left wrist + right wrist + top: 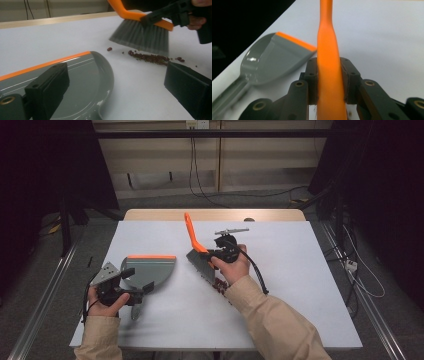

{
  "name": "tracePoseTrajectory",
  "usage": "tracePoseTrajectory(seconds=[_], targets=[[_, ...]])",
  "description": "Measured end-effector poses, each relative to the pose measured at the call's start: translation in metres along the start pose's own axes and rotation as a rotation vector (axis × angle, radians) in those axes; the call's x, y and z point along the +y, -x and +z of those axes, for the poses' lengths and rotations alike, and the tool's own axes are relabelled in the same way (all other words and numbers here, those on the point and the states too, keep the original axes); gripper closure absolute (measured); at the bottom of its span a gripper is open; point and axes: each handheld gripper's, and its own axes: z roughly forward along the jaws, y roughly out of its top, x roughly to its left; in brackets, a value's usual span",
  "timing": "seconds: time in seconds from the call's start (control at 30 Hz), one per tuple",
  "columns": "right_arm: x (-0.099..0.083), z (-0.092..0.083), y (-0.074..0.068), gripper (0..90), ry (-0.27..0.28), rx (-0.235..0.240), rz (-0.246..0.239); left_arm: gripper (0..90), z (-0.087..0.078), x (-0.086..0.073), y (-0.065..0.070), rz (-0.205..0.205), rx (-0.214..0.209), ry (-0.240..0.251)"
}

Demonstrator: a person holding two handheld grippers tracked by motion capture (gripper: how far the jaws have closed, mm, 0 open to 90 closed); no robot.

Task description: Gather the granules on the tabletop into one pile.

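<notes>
Sweeping step in hand; right gripper (212,256) clamped on the orange-handled grey-bristled hand brush (196,251), frame centre, over scattered dark red beans (150,58); left gripper (142,291) spread, unclamped, beside the grey plastic dustpan with orange lip (150,269), lower left. Next, likely: steady pan, stroke beans toward the lip.

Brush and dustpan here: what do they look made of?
Brush: orange handle looks like smooth moulded plastic with a dull sheen; the grey bristles look like fine synthetic fibre, splayed at the tips. Dustpan: grey, probably glossy hard plastic, given the sharp highlights; the orange strip along its front edge may be rubber or plastic, can't tell.
</notes>
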Motion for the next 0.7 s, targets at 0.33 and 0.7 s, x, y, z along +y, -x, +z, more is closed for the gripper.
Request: tracePoseTrajectory(seconds=[0.33, 0.7], targets=[[0.007, 0.05, 0.007, 71.1, -0.058, -0.038, 0.068, 5.8, 0.002, -0.001, 0.0, 0.0, -0.001, -0.004], [-0.011, 0.015, 0.021, 71.1, -0.07, -0.09, 0.079, 5.9, 0.002, 0.0, 0.004, 0.011, -0.003, -0.005]])
